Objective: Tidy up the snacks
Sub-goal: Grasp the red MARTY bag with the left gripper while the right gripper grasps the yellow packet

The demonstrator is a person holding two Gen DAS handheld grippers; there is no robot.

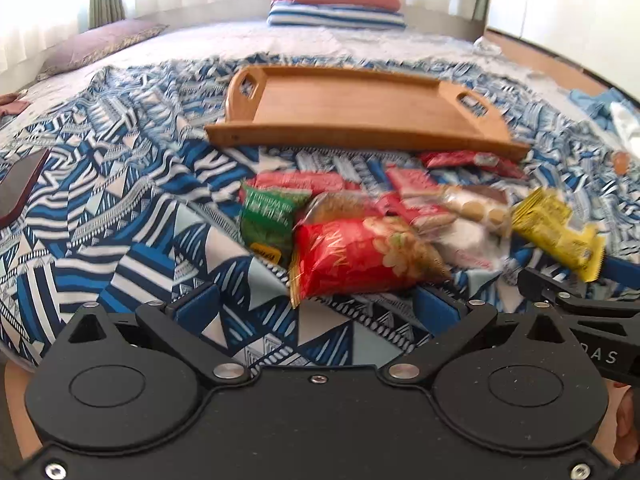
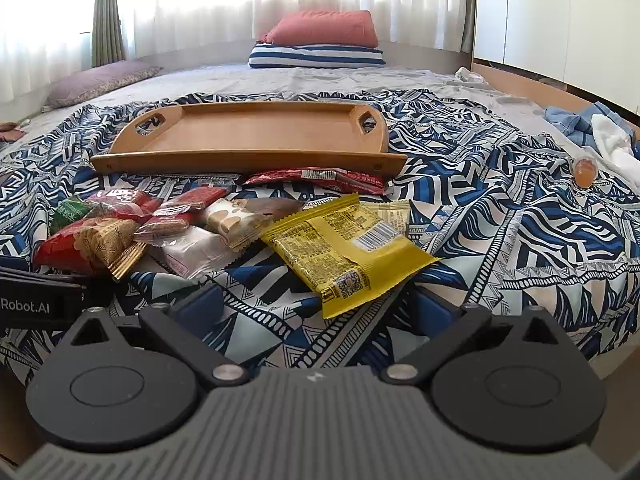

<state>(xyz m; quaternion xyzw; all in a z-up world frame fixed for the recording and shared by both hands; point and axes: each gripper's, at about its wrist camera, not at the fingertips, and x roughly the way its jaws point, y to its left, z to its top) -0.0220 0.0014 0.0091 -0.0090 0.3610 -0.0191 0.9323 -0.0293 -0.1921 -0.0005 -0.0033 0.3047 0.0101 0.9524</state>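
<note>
Patterned bedspread (image 2: 500, 216), wooden tray (image 2: 256, 136) far, snack pile (image 2: 192, 224) near, left gripper (image 1: 316, 304) and right gripper (image 2: 316, 304) fingers wide, holding nothing.

A bed (image 2: 360, 80) fills the room, draped with a blue-and-white geometric cloth (image 2: 520, 216). At its far end a red pillow (image 2: 324, 28) rests on a striped pillow (image 2: 316, 56), with a mauve pillow (image 2: 100, 80) to the left. Sheer curtains (image 2: 224, 4) glow with daylight; white cabinet doors (image 2: 560, 16) stand right.
</note>
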